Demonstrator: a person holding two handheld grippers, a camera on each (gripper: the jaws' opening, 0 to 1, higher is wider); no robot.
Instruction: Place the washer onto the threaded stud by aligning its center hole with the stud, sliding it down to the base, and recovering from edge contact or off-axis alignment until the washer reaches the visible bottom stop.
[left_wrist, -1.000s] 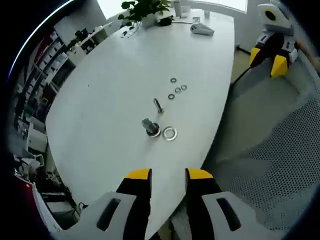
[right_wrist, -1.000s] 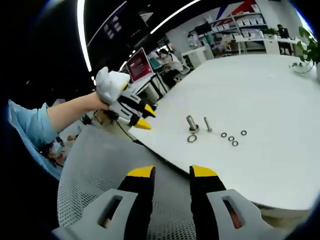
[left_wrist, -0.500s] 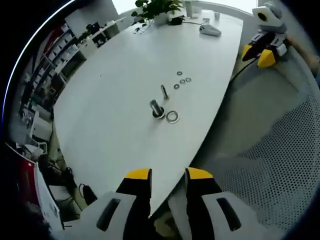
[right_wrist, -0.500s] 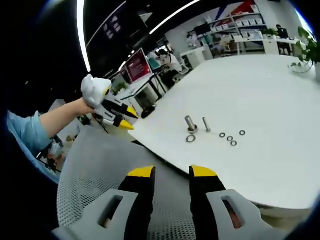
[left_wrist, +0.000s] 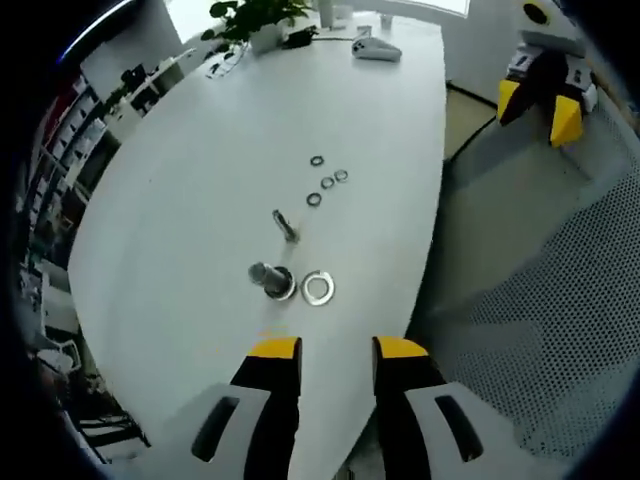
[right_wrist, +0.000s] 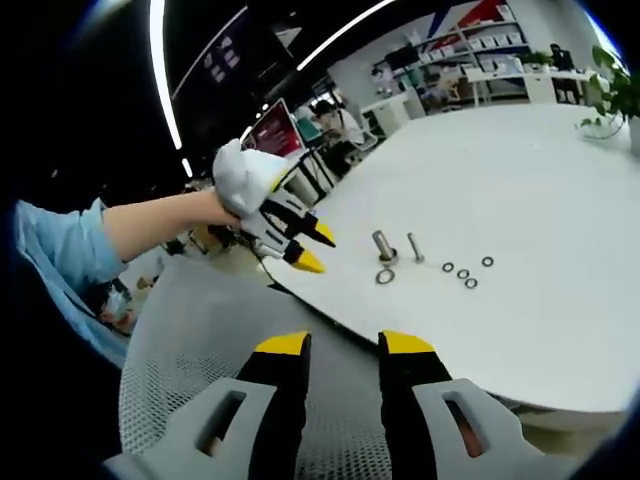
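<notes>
Both claws empty, jaws apart: left gripper (left_wrist: 336, 350) hangs over the table (left_wrist: 180, 180) edge, just short of the threaded stud (left_wrist: 268, 277); the washer (left_wrist: 318, 288) lies flat just beside that stud; right gripper (right_wrist: 344, 345) well back

Left gripper view: table (left_wrist: 200, 180) runs from 6 toward 12 o'clock, chair mesh (left_wrist: 540, 330) off its edge at 3–5 o'clock. Threaded stud (left_wrist: 270, 278) stands on the table near the near edge; large washer (left_wrist: 318, 288) lies flat just beside it at its 3 o'clock, apart from it. Loose bolt (left_wrist: 285, 226) lies at the stud's 12 o'clock. Four small washers (left_wrist: 327, 182) cluster beyond the bolt at 1 o'clock. Plant (left_wrist: 250, 18) at the far end, 12 o'clock. Right gripper (left_wrist: 545, 85) off the table at 2 o'clock.

Right gripper view: left gripper (right_wrist: 300, 240) at 9 o'clock of the stud (right_wrist: 382, 246), over the table edge.
</notes>
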